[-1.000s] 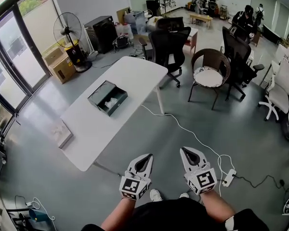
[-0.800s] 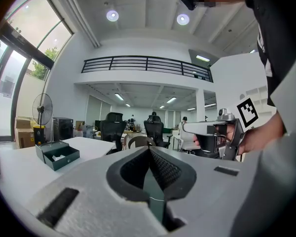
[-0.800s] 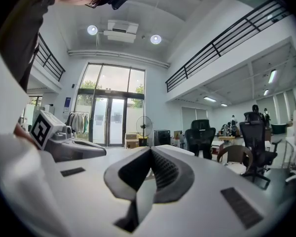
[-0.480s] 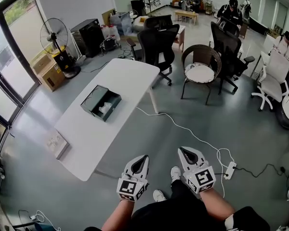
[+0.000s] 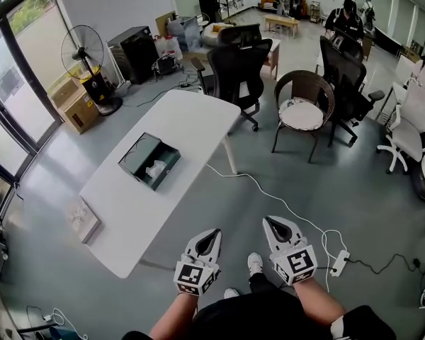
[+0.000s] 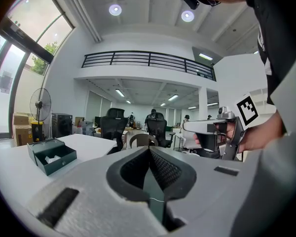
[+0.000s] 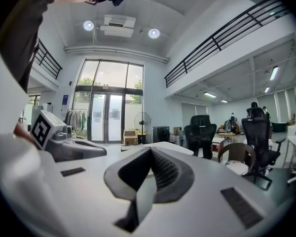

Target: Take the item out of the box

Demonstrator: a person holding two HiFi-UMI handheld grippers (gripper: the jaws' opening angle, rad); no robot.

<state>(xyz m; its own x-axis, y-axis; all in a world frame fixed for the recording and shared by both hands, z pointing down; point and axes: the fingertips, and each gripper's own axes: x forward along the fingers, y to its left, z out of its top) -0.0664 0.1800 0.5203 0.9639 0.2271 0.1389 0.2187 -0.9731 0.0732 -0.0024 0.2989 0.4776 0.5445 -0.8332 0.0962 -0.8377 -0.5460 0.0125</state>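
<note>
A dark green open box (image 5: 143, 157) lies on the white table (image 5: 184, 122), with a white crumpled item (image 5: 156, 169) inside it. In the left gripper view the box (image 6: 51, 154) stands far off at the left with the item (image 6: 52, 159) showing. Both grippers hang well short of the table, above the floor in front of the person. My left gripper (image 5: 215, 231) is shut and empty, and my right gripper (image 5: 271, 221) is shut and empty too. Their jaws (image 6: 149, 150) (image 7: 150, 150) meet at the tip.
A flat book (image 5: 82, 219) lies on the table's near left corner. Black office chairs (image 5: 239, 62) and a wicker chair (image 5: 304, 109) stand beyond the table. A white cable and power strip (image 5: 338, 262) run across the floor at right. A fan (image 5: 85, 52) and cardboard boxes (image 5: 72, 108) stand by the windows.
The head view has shifted: table and box sit slightly lower and nearer, and a shoe has stepped forward between the grippers. Both grippers keep their pose, shut.
</note>
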